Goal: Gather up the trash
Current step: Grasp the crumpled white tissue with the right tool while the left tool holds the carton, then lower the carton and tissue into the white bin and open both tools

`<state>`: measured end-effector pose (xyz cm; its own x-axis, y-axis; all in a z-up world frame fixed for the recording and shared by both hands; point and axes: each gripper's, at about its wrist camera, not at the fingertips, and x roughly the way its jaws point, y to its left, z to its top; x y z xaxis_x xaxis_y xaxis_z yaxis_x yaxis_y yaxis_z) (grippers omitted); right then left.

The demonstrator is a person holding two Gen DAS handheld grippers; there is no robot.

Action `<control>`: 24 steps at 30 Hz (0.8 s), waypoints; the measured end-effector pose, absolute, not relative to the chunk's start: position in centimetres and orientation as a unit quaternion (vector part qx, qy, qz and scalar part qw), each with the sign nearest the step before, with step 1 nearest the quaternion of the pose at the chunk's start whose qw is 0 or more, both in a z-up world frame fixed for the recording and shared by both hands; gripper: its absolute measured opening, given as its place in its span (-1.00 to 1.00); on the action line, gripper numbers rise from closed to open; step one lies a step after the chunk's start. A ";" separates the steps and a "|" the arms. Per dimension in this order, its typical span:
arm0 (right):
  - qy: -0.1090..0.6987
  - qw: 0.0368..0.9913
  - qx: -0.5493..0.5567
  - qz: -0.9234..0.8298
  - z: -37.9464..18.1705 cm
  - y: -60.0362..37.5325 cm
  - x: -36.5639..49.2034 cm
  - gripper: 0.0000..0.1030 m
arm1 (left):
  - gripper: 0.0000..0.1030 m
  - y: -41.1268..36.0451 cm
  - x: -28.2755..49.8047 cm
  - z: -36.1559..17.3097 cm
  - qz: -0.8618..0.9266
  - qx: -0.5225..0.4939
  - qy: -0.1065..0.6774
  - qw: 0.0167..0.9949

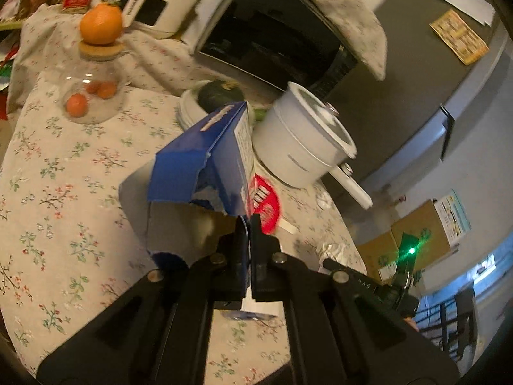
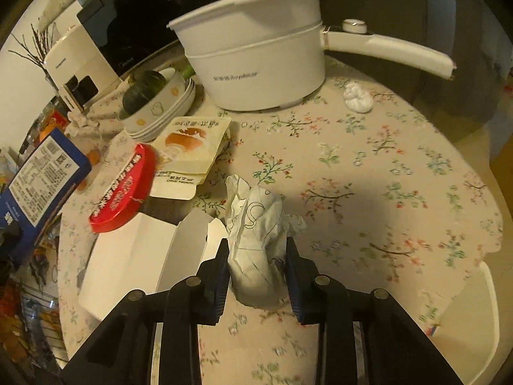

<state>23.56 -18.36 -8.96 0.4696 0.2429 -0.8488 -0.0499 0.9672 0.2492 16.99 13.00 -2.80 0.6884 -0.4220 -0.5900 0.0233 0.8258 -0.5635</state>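
The left gripper (image 1: 248,221) is clenched on a flap of a torn blue cardboard box (image 1: 205,160), which hangs tilted above the round table with its floral cloth (image 1: 64,192); in the right wrist view the same box shows at the far left edge, off the cloth. The right gripper (image 2: 258,247) grasps a crumpled white paper wad with thin drawn lines (image 2: 256,224), its two pads pressing the wad's sides, with the wad low over the cloth near the table's near edge.

Just left of the wad lies an opened white carton (image 2: 134,256), and a red oval lid with white lettering (image 2: 123,189) rests partly on it. Beyond them lies a pale bread wrapper with a bun picture (image 2: 192,141). Farther back stands a white electric pot with a long handle (image 2: 256,61), and to its left a stack of white bowls holding a dark green squash (image 2: 144,91). A small white tissue ball (image 2: 357,96) sits to the right of the pot, well apart from the rest.
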 end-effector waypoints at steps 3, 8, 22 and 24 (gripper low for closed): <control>0.506 0.852 0.100 0.084 -8.0 -19.6 22.4 -0.38 | -0.97 11.3 16.7 -2.4 -0.145 -0.249 0.381 0.878; 0.497 0.859 0.095 0.079 -6.4 -21.6 20.4 -0.38 | -0.97 8.5 16.1 -2.3 -0.180 -0.225 0.395 0.872; 0.486 0.866 0.097 0.061 -4.6 -27.6 15.3 -0.37 | -0.97 -1.1 13.9 -2.3 -0.268 -0.138 0.423 0.855; 0.489 0.866 0.093 0.056 -4.6 -28.4 14.8 -0.37 | -0.97 -2.3 13.6 -2.4 -0.279 -0.128 0.426 0.851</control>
<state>14.77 -28.41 -4.55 0.5162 0.1877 -0.8357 -0.0056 0.9764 0.2158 13.56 -2.32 -2.38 0.4801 -0.5846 -0.6540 0.3665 0.8111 -0.4559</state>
